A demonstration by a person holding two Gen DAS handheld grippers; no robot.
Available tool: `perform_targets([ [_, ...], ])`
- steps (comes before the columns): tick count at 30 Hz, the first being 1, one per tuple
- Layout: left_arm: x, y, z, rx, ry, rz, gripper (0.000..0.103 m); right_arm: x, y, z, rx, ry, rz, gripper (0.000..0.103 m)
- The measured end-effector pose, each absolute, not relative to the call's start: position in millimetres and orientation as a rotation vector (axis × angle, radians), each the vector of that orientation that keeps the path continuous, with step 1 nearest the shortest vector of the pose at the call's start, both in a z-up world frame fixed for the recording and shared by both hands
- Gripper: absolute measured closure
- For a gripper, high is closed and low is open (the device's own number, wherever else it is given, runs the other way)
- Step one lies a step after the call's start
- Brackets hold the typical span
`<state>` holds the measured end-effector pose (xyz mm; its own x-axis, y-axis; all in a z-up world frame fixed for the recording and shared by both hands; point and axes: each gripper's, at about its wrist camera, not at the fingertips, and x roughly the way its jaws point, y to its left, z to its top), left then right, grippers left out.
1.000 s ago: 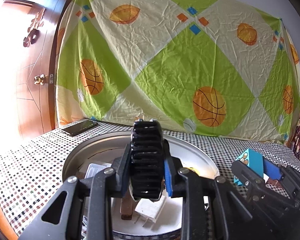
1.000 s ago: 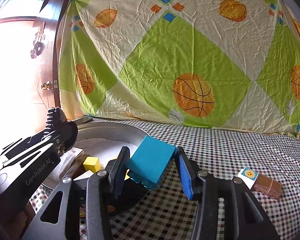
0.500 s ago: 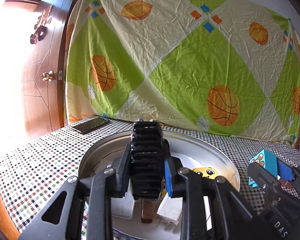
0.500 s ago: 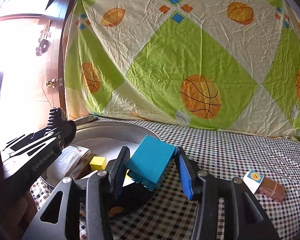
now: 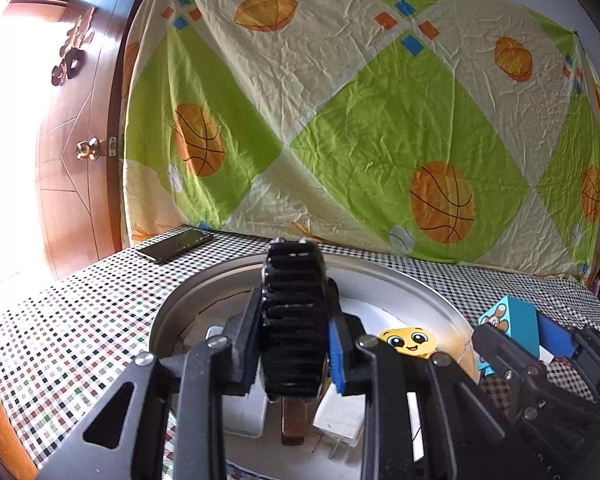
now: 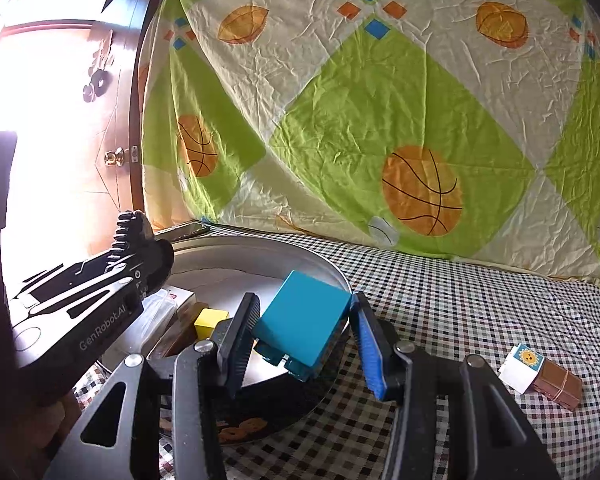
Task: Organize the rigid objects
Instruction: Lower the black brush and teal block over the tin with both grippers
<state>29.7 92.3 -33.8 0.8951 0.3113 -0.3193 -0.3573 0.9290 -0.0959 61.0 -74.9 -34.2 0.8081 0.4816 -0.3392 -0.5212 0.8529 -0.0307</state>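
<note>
The left hand-held gripper point(image 5: 296, 344) is pinching a black ribbed, toothed part point(image 5: 294, 316), held upright between its pads above the round metal tray point(image 5: 400, 286). The tray stands on the table point(image 5: 80, 320) covered in a checked cloth.

Inside the tray, below the black part, lie a white plug adapter point(image 5: 340, 420), a brown bar point(image 5: 294, 420), a yellow smiling-face block point(image 5: 408, 342) and, seen from the right wrist view, a small yellow cube point(image 6: 211, 322).

The right hand-held gripper point(image 6: 304, 332) is clamped on a teal block point(image 6: 304, 320), tilted, hanging over the near right rim of the tray point(image 6: 332, 268). From the left wrist view, this teal block point(image 5: 512, 324) shows a printed face and sits just right of the tray.

On the cloth, well to the right of the tray, a white-and-brown bundle point(image 6: 540, 374) lies flat. A dark phone point(image 5: 176, 244) lies behind the tray, on its left side. A patterned sheet point(image 5: 360, 120) hangs behind the table.
</note>
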Motion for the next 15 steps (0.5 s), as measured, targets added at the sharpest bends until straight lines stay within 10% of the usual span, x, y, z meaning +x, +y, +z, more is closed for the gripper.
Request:
perform_targets([
  [15,39.4,111.2,-31.9,-0.144,0.365,0.335,0.077,73.3,-54.7,-31.8,-0.128,0.365,0.612,0.053],
])
